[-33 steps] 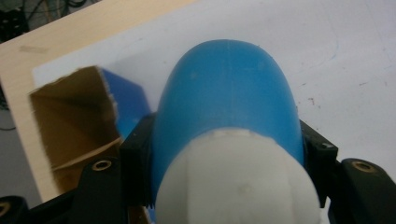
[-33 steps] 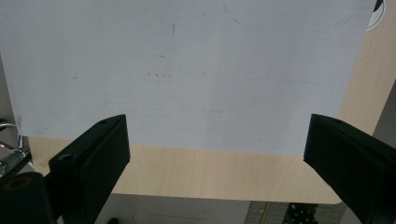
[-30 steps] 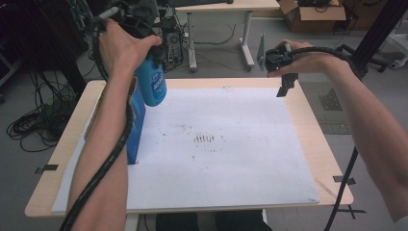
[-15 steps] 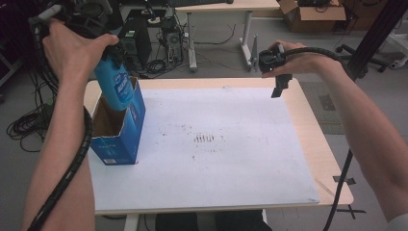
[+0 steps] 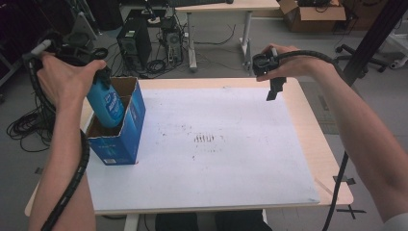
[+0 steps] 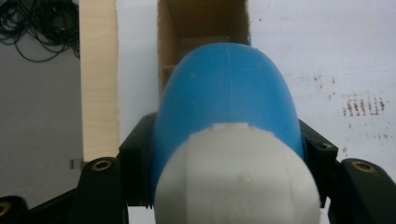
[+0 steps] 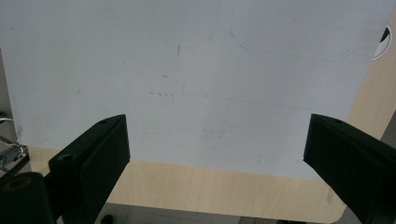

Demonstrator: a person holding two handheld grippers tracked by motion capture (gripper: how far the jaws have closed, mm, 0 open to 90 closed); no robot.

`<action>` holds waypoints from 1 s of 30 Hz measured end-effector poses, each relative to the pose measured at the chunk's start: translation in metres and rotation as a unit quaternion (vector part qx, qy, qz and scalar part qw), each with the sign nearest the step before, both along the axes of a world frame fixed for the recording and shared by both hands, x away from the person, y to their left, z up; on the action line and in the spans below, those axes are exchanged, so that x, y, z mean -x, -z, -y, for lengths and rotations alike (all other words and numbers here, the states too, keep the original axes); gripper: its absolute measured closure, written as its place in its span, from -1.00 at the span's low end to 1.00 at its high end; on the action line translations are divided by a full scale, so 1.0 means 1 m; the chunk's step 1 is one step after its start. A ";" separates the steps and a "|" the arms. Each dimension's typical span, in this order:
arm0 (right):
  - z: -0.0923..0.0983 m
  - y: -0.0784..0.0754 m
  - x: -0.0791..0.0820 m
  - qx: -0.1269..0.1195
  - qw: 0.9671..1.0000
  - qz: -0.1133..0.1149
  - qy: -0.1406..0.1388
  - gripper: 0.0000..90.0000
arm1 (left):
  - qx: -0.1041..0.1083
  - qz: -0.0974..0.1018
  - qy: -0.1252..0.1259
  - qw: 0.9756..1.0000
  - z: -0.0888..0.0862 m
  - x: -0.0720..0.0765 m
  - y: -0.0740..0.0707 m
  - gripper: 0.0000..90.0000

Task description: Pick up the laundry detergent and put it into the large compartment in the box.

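Observation:
A blue bottle (image 5: 107,103) with a white cap (image 6: 233,179) hangs tilted, its lower end inside the open top of a blue cardboard box (image 5: 122,139). The box stands upright on the left side of the table. My left gripper (image 5: 102,79) is shut on the bottle's upper part, largely covered by the hand. In the left gripper view the bottle (image 6: 226,93) sits between both jaws, with the box opening (image 6: 201,23) beyond it. My right gripper (image 5: 273,89) hovers open above the table's far right, and its jaws (image 7: 215,140) hold nothing.
A white sheet (image 5: 216,144) with a few ink marks covers most of the wooden table (image 5: 312,139). Computer towers (image 5: 132,43) and cables (image 5: 24,127) lie on the floor behind and to the left. A black pole (image 5: 370,38) rises at the right.
My left hand has carried the bottle leftward and down, from above the box into its open top. The right gripper has stayed in place, open.

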State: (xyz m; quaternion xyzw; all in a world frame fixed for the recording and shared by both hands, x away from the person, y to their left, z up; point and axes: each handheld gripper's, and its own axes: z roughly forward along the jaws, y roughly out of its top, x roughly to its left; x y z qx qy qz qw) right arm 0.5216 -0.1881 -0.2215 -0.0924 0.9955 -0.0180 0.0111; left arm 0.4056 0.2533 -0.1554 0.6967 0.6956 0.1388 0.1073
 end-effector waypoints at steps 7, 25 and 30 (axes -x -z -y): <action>0.001 0.000 0.001 0.001 1.000 0.001 0.001 -0.85 | -0.002 -0.006 -0.010 1.000 -0.003 -0.001 0.034 -0.16; -0.001 0.001 0.004 -0.001 1.000 0.002 -0.003 -0.85 | 0.008 -0.014 -0.024 1.000 -0.008 0.000 0.095 -0.16; 0.000 0.005 0.005 0.000 1.000 -0.001 -0.004 -0.85 | 0.001 -0.012 -0.024 1.000 -0.003 -0.004 0.104 -0.16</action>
